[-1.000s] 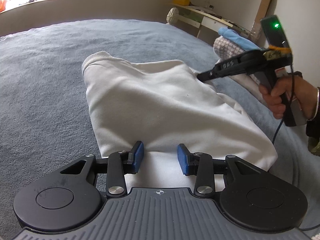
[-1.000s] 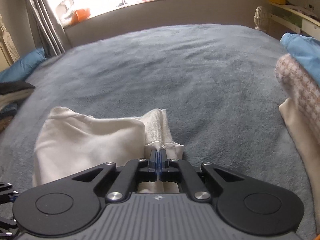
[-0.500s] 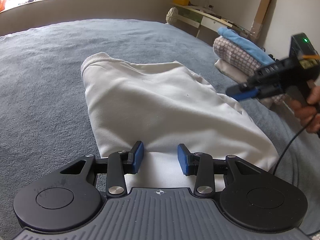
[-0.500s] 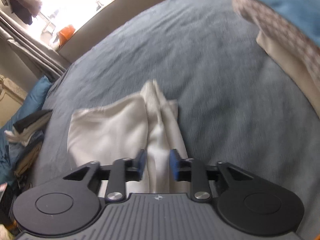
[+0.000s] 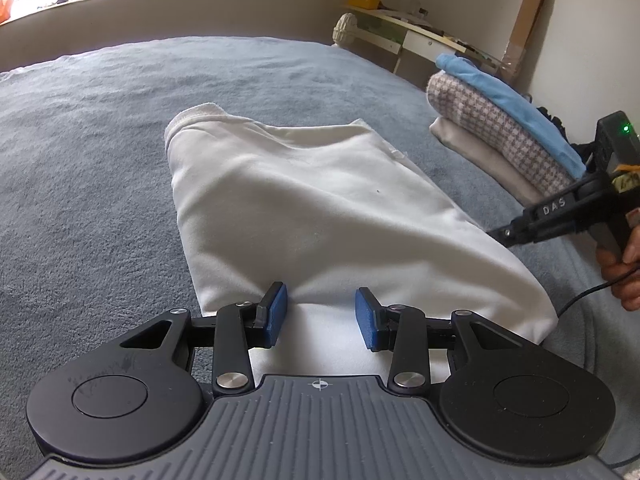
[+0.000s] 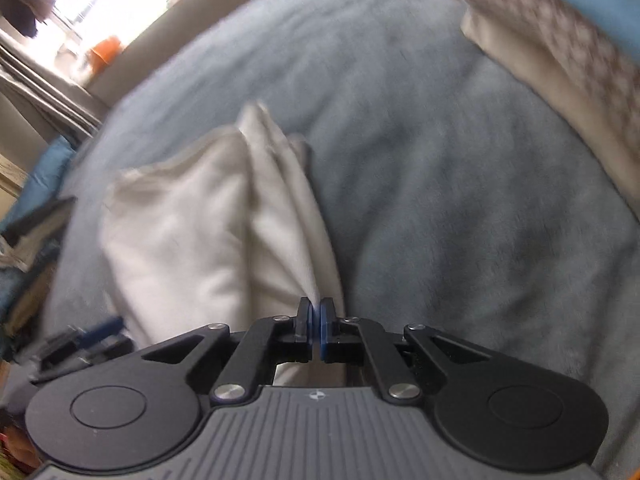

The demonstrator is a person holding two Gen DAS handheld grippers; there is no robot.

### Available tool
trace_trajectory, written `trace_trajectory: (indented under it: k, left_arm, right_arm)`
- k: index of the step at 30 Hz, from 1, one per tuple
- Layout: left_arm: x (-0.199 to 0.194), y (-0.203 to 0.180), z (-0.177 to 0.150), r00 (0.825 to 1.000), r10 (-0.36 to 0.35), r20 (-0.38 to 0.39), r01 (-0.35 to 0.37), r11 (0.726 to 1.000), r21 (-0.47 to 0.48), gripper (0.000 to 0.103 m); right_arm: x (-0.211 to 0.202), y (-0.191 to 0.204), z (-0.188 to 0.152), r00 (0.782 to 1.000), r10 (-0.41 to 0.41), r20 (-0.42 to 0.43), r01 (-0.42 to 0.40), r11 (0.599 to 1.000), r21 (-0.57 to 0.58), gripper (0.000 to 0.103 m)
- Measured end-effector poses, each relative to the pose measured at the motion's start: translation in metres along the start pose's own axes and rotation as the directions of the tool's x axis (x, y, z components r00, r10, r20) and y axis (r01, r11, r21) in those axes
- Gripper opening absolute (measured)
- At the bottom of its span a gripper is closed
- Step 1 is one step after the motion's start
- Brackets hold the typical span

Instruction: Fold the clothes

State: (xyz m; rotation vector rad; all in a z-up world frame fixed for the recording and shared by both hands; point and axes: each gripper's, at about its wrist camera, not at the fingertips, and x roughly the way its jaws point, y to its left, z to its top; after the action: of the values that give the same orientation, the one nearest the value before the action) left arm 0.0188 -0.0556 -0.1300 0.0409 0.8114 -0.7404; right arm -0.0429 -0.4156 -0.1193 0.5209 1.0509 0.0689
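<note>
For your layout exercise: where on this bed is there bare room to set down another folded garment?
Bare grey bedspread lies left of the white garment and beyond it towards the window wall. The right side is crowded: the stack of folded clothes sits there.

White garment (image 5: 304,216) folded on grey-blue bedspread (image 5: 80,168), left gripper (image 5: 320,314) at its near edge, blue pads apart over the cloth, right gripper (image 5: 508,234) at its right edge in a hand (image 5: 620,268), folded stack (image 5: 508,132) beyond, desk (image 5: 408,36) by wall
</note>
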Motion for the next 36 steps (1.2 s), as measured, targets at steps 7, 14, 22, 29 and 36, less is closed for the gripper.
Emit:
trace_trajectory:
  k: [7, 14, 22, 29, 36]
  left_arm:
    - [-0.001, 0.0, 0.0, 1.0, 0.002, 0.0, -0.002, 1.0, 0.001, 0.037]
    - [0.0, 0.001, 0.0, 1.0, 0.0, 0.002, 0.0, 1.0, -0.004, 0.037]
    - [-0.002, 0.001, 0.0, 1.0, 0.001, 0.001, -0.001, 1.0, -0.002, 0.038]
    - [-0.001, -0.004, -0.002, 1.0, 0.019, 0.0, -0.019, 1.0, 0.023, 0.038]
    - [-0.002, -0.003, -0.002, 1.0, 0.02, -0.003, -0.02, 0.999, 0.03, 0.038]
  right_arm:
    - [-0.015, -0.005, 0.009, 0.998, 0.034, 0.053, -0.037, 0.998, 0.058, 0.014]
    - [-0.024, 0.002, -0.006, 0.998, 0.054, -0.043, -0.052, 0.998, 0.039, 0.031]
    - [-0.03, 0.033, -0.011, 0.988, -0.152, 0.017, 0.152, 0.977, -0.152, 0.031]
    - [-0.012, 0.043, 0.032, 0.997, 0.055, 0.052, -0.052, 0.997, -0.057, 0.039]
    - [0.042, 0.039, 0.053, 0.996, 0.089, -0.015, -0.089, 0.996, 0.023, 0.039]
